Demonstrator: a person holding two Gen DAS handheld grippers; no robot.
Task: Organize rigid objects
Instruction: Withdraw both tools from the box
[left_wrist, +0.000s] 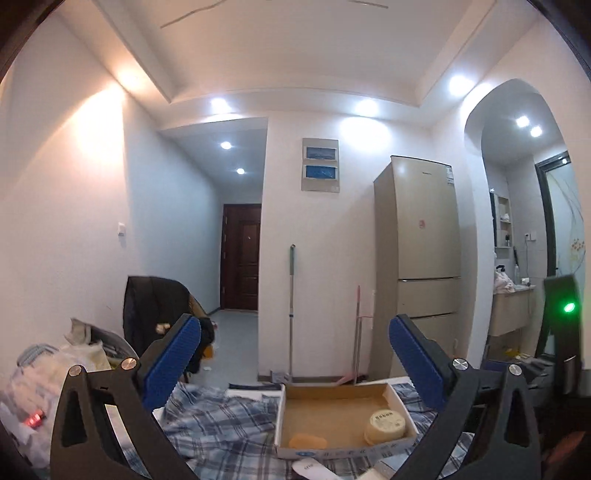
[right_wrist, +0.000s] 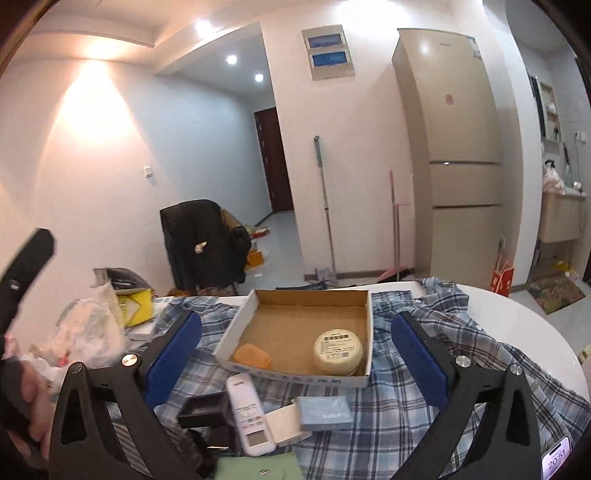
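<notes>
A shallow cardboard box (right_wrist: 255, 306) lies on a blue plaid cloth (right_wrist: 461, 354); it also shows in the left wrist view (left_wrist: 391, 395). Inside are a round cream jar (right_wrist: 338, 349) (left_wrist: 386, 424) and an orange block (right_wrist: 253, 356) (left_wrist: 306, 441). In front of the box lie a white remote (right_wrist: 247, 417), a black box (right_wrist: 203, 408), a white box (right_wrist: 284, 424) and a blue packet (right_wrist: 325, 408). My right gripper (right_wrist: 295, 354) is open above these items. My left gripper (left_wrist: 295, 362) is open and empty, held high behind the box.
Plastic bags and a yellow box (right_wrist: 136, 306) are piled at the left. A phone (right_wrist: 556, 459) lies at the lower right. A green cloth (right_wrist: 258, 469) is at the bottom edge. A chair with a black jacket (right_wrist: 203, 243), a mop (right_wrist: 325, 206) and a fridge (right_wrist: 458, 147) stand behind.
</notes>
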